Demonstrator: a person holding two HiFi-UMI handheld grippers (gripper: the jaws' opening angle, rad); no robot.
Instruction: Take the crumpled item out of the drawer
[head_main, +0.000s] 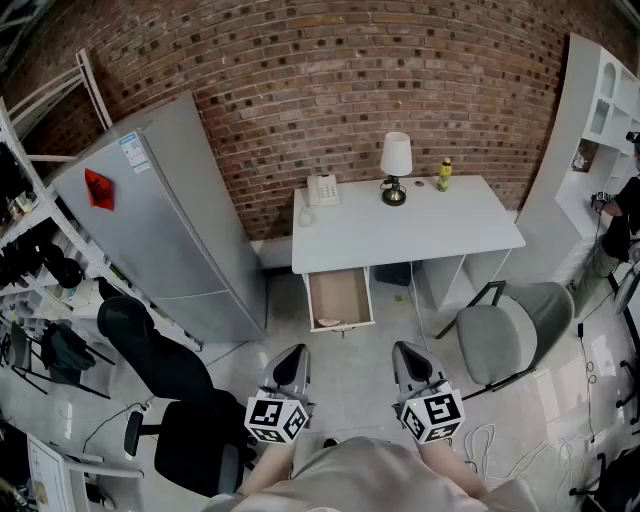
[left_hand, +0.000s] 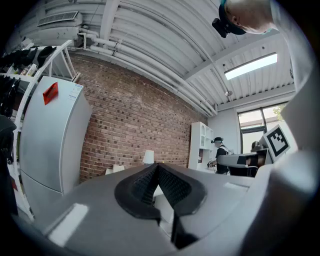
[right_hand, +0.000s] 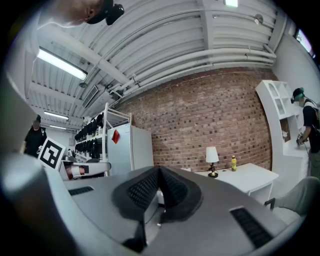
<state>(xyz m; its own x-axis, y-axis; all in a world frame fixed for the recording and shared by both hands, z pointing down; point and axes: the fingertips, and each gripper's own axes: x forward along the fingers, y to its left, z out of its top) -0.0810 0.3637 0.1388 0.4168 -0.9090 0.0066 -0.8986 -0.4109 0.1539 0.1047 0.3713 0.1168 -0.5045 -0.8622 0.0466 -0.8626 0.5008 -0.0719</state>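
While the left gripper (head_main: 293, 352) and right gripper (head_main: 405, 350) hang pressed together, empty, the open drawer (head_main: 312, 298) holds a crumpled item (head_main: 333, 322) at its front edge.

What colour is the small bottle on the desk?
Yellow; the bottle shows best in the right gripper view.

The left gripper (head_main: 292, 354) and right gripper (head_main: 405, 351) are held level, side by side and apart, on extended forearms (head_main: 262, 478), both pointing forward, each with jaws fully closed and nothing between them.
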